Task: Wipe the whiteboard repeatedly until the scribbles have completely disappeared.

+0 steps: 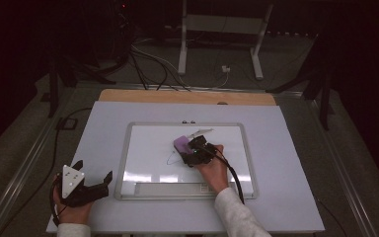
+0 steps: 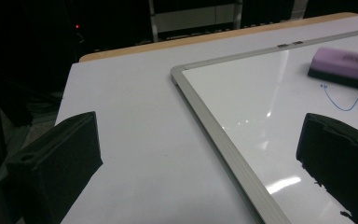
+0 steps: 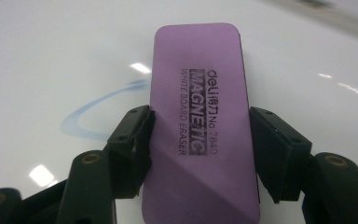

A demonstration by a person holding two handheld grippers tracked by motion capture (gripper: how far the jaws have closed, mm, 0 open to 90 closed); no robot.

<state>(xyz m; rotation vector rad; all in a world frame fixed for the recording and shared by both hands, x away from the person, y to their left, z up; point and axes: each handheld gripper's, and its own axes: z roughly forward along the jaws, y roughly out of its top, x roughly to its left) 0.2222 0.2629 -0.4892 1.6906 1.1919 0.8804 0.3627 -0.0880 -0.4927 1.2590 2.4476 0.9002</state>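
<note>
Right gripper point(image 3: 198, 140) clamps flat purple magnetic whiteboard eraser point(image 3: 198, 116), pressed on aluminium-framed whiteboard point(image 1: 128, 148) beside blue pen stroke point(image 3: 98, 112). Left gripper point(image 1: 91, 185) rests on white tabletop point(image 1: 286, 148), jaws wide, empty.

1. The high view looks forward and down from above the near edge, taking in the whole table point(image 1: 103, 148) and whiteboard point(image 1: 143, 148).
2. The left gripper view sits low at the near left, facing far-right across the whiteboard point(image 2: 223, 140).
3. The right gripper view is close over the purple eraser point(image 3: 198, 130), which all three views share point(image 1: 181, 144) point(image 2: 340, 63).
</note>
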